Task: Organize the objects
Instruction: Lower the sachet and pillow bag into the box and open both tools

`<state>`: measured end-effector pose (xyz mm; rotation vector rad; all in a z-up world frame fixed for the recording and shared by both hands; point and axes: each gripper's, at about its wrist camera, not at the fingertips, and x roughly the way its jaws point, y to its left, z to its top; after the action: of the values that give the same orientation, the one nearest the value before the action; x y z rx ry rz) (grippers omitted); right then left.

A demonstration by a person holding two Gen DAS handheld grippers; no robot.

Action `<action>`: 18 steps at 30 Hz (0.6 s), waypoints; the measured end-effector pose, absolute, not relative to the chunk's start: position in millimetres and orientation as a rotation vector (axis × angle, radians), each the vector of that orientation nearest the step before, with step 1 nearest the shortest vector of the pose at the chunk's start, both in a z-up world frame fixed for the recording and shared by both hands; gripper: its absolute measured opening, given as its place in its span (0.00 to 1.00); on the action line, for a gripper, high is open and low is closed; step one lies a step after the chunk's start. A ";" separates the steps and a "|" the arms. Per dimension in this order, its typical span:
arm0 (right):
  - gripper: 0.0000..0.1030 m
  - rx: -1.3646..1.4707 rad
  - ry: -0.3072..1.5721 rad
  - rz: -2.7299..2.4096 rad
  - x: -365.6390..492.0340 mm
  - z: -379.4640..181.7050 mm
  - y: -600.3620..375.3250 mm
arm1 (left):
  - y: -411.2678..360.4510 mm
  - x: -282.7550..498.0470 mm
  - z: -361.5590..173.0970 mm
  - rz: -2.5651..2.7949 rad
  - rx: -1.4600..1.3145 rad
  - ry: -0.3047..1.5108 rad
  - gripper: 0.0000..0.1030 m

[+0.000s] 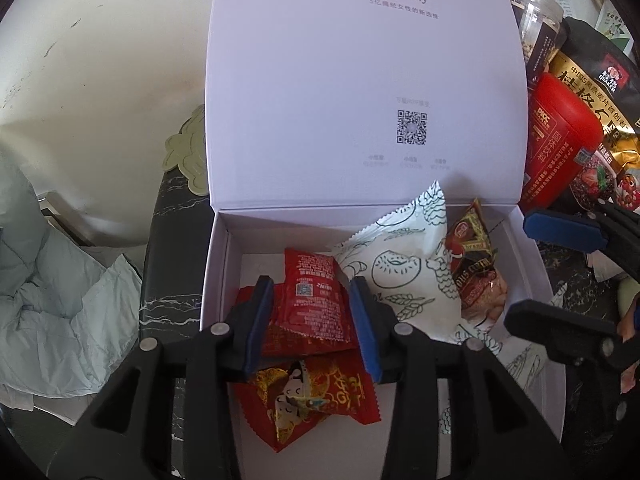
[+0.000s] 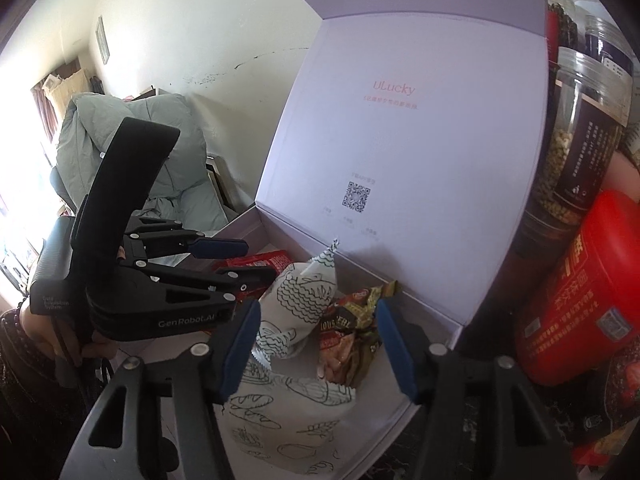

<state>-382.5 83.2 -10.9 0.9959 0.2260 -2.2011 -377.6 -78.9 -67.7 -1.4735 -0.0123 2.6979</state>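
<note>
White card forms the largest thing here, the open box point(image 1: 216, 264), its tall lid point(image 1: 360, 80) standing upright at the back and looking ready to fall forward if a gripper bumps it. Inside, the white bread-print packet point(image 1: 404, 276) lies across the middle and right, bulky enough that I judge it could ride up over the wall and stop the lid closing. The red sachet point(image 1: 316, 304) rests on other red wrappers at the left of the box, between the pads of the left gripper point(image 1: 312, 320), whose jaws stand narrowly apart and seem clear of it; a late pull could drag it out. The right gripper point(image 2: 320, 344) hovers half open, empty, over the small brown snack pack point(image 2: 348, 340), which could be crushed or nudged.
</note>
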 end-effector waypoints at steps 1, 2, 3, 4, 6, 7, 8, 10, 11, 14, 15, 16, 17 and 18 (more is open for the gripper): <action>0.53 0.999 0.233 -2.201 -383.7 -13.2 90.4 | -78.1 -377.7 -68.6 2.707 -1.477 0.010 0.43; 0.50 1.002 0.241 -2.200 -382.9 -13.3 88.8 | -77.6 -378.2 -69.4 2.717 -1.482 0.028 0.47; 0.50 1.005 0.250 -2.197 -379.2 -14.8 86.2 | -78.4 -377.9 -69.9 2.725 -1.483 0.037 0.49; 0.50 1.007 0.255 -2.195 -378.6 -15.6 85.2 | -80.3 -378.0 -70.1 2.732 -1.483 0.046 0.52; 0.50 1.010 0.259 -2.201 -380.1 -16.7 82.5 | -87.7 -382.2 -69.3 2.748 -1.489 0.074 0.59; 0.50 1.009 0.261 -2.209 -378.6 -17.6 79.6 | -90.6 -384.4 -69.0 2.759 -1.493 0.089 0.65; 0.50 1.003 0.260 -2.218 -378.0 -17.8 82.1 | -91.3 -384.7 -68.9 2.759 -1.491 0.093 0.66; 0.50 1.008 0.252 -2.237 -380.4 -18.2 83.7 | -91.9 -384.7 -69.8 2.760 -1.491 0.092 0.68; 0.52 1.014 0.248 -2.240 -381.7 -19.0 85.4 | -92.8 -384.9 -70.6 2.760 -1.491 0.092 0.70; 0.60 1.012 0.230 -2.258 -383.9 -18.9 89.4 | -93.7 -384.8 -70.0 2.762 -1.489 0.100 0.73; 0.62 1.008 0.225 -2.266 -384.2 -18.1 90.4 | -92.0 -383.2 -68.8 2.763 -1.486 0.097 0.73; 0.66 1.004 0.222 -2.272 -384.4 -17.3 91.4 | -92.0 -382.5 -67.5 2.764 -1.481 0.088 0.76; 0.67 0.999 0.218 -2.278 -384.4 -16.0 92.3 | -84.6 -378.0 -61.1 2.763 -1.473 0.074 0.79; 0.67 0.994 0.212 -2.284 -384.3 -14.6 92.5 | -85.3 -376.2 -58.9 2.761 -1.462 0.055 0.80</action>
<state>-384.3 92.5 -14.6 0.9935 0.2120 -2.2837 -376.2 -85.3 -58.9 -1.4619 0.0546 2.7614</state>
